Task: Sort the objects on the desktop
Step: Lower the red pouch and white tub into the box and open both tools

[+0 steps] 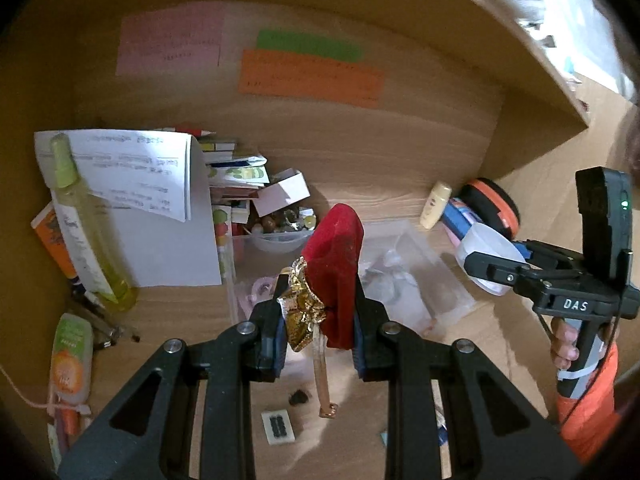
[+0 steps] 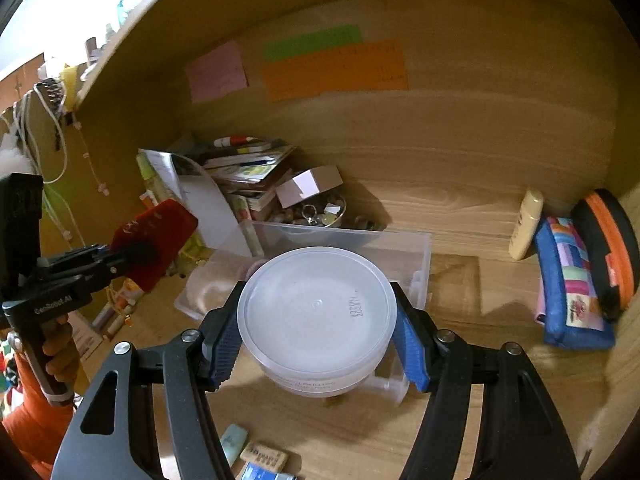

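My left gripper (image 1: 319, 316) is shut on a red velvet pouch (image 1: 336, 276) with a crumpled gold foil piece (image 1: 301, 312) and a thin gold strip hanging from it, held above the desk in front of a clear plastic box (image 1: 404, 276). It also shows in the right wrist view (image 2: 132, 256) with the pouch (image 2: 156, 236). My right gripper (image 2: 316, 332) is shut on a round translucent white tub with a lid (image 2: 316, 312), held above the same clear box (image 2: 416, 256). The right gripper (image 1: 486, 270) shows at the right in the left wrist view.
A pile of papers and books (image 1: 160, 200), a yellow spray bottle (image 1: 86, 224), tubes and pens lie at the left. A bowl of trinkets (image 2: 320, 212) sits behind the box. Pencil cases (image 2: 576, 288) and a cream bottle (image 2: 526, 224) lie right. Erasers (image 2: 264, 458) lie near the front.
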Tool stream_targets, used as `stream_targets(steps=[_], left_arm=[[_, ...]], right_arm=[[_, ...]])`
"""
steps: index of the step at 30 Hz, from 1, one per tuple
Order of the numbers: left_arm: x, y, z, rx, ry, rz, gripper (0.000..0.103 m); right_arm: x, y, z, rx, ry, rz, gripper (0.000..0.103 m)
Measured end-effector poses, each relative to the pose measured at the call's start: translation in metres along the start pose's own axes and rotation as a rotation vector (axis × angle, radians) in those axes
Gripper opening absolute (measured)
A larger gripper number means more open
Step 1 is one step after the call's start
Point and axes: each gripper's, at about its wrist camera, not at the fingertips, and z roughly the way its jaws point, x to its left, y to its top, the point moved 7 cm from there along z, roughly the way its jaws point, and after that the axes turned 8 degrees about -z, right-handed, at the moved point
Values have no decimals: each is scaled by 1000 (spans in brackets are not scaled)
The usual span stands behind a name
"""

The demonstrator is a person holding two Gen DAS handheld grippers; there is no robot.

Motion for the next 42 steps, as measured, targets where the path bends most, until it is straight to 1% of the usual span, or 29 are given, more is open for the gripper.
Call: stream_targets(steps=[6,12,16,19,22,27,30,33,36,37,38,40,42], left_arm=[[12,9,29,31,23,-4,25],[24,7,61,85,48,1,25],[25,2,80,126,36,3,25],[23,-2,89,144,24,14,25],[22,-4,94,148,18,32,25],[24,-4,97,138,-7,28,26],[22,-5,96,128,-12,48,30],[22,-6,97,126,-25,54,37],[20,-6,97,121,-22,67,44],[20,-7,98,124,-21,69,51],[21,-8,99,129,-26,64,53],[21,-8,99,125,-23,70,53],[21,-8,97,124,-27,70,53]], right_arm=[[-7,5,29,38,-4,5,62],[-12,9,57,70,-13,11,62],[-14,8,78,99,-35,13,62],[-16,5,93,113,-84,-3,62],[-15,1,104,121,-116,-22,62],[-14,-2,113,134,-129,-25,62],[-10,-3,119,143,-149,-42,63],[-4,-7,123,151,-165,-72,63],[5,-12,128,161,-183,-124,64],[9,-13,128,159,-203,-151,64],[11,-14,129,161,-207,-170,64],[15,-15,129,163,-198,-192,66],[18,-16,127,160,-198,-207,71]])
